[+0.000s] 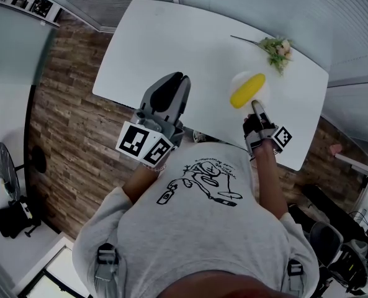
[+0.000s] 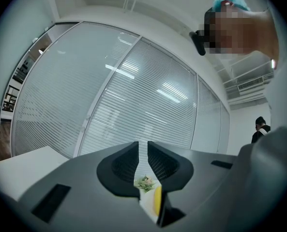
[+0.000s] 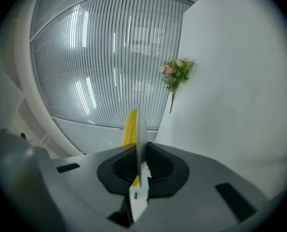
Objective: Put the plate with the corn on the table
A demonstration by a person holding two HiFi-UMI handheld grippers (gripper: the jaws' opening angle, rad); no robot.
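Observation:
A yellow corn cob (image 1: 247,90) lies on a small white plate (image 1: 239,79) over the right part of the white table (image 1: 171,36). My right gripper (image 1: 256,106) is shut on the plate's near rim. In the right gripper view the plate (image 3: 141,129) runs edge-on between the jaws, with the corn (image 3: 129,127) on one side of it. I cannot tell whether the plate touches the table. My left gripper (image 1: 173,82) hangs above the table's near edge, shut and empty. Through the slit of its jaws (image 2: 142,153) a strip of corn (image 2: 157,199) shows.
A sprig of flowers (image 1: 277,48) lies on the table beyond the plate, near the far right edge. Wood floor (image 1: 66,117) lies left of the table. Glass walls with blinds (image 2: 133,95) stand behind it. A person (image 2: 261,127) stands far off.

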